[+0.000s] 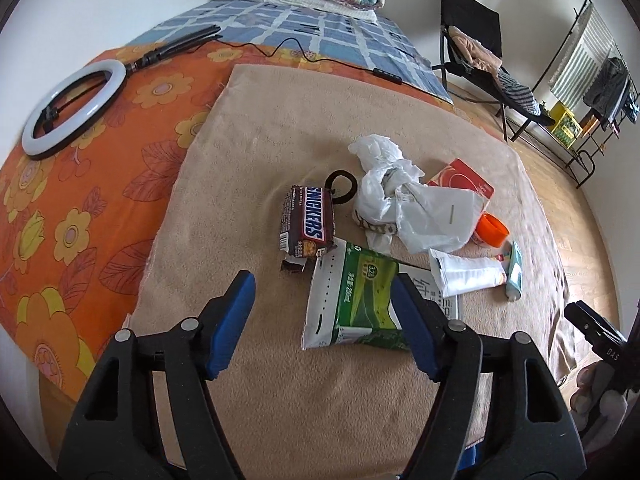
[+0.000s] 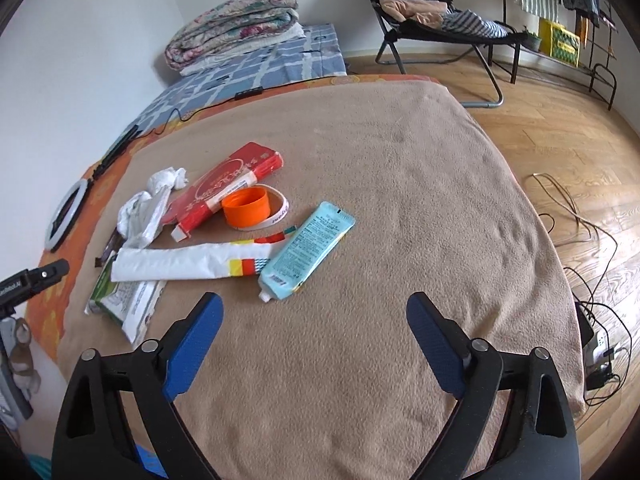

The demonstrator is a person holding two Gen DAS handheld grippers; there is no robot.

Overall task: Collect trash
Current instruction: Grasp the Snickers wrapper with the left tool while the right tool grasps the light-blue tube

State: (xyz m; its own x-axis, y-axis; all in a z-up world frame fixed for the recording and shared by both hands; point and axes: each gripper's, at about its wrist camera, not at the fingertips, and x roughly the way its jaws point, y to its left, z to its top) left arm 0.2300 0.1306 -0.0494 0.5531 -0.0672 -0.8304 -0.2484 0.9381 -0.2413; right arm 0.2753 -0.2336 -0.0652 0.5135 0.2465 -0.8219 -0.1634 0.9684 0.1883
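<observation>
A beige blanket point(image 2: 380, 184) covers the bed, and the trash lies clustered on it. The left gripper point(image 1: 322, 308) hovers low with jaws spread wide; the green-and-white packet point(image 1: 352, 304) sits between its fingertips, long axis toward 12 o'clock, its right edge near the right pad. The Snickers wrapper point(image 1: 308, 220) lies at 11 o'clock, the crumpled white bag point(image 1: 404, 200) at 1 o'clock. The right gripper point(image 2: 316, 332) is also wide and empty; the blue tube point(image 2: 308, 248) lies at 12 o'clock, axis running toward 1 o'clock. The left gripper is nearer a grasp. The orange cap point(image 2: 246, 204) appears empty. No collection bin is visible.
</observation>
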